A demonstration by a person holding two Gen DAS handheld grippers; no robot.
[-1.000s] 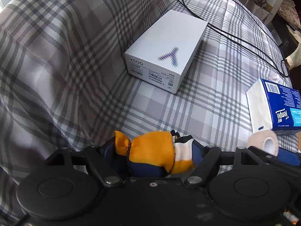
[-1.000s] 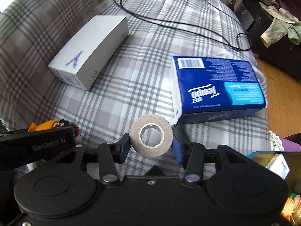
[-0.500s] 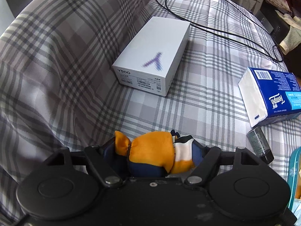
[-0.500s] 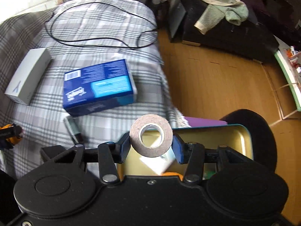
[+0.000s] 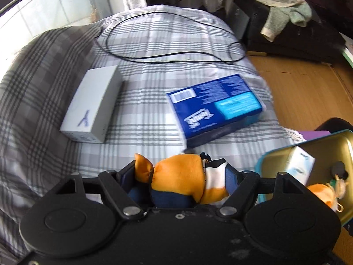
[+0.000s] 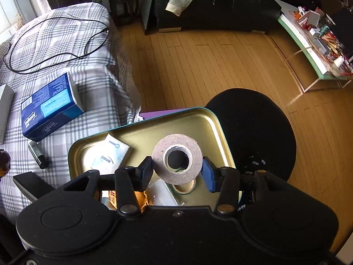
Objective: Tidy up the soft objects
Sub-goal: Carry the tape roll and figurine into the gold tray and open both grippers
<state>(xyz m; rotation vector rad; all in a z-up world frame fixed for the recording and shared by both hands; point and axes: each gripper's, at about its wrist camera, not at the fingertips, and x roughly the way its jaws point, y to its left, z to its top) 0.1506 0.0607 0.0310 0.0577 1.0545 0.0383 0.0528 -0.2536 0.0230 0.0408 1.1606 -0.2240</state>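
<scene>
Right gripper (image 6: 177, 169) clamped on tape roll (image 6: 177, 161) above gold tin (image 6: 211, 119); tissue pack (image 6: 49, 108), tube (image 6: 38, 154) nearby on bedspread.

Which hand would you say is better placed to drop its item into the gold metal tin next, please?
The right. Its tongs hold the beige tape roll directly above the gold metal tin, while the left tongs, gripping the orange plush toy, are over the plaid bed cover, beside the tin.

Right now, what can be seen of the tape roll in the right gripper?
The tape roll is a beige-brown, fabric-looking band wound on a pale core with a dark open centre. It stands on edge, hole facing the camera, clamped at both sides by the right gripper and its blue-padded jaws. It hangs over the gold-lined tin.
</scene>
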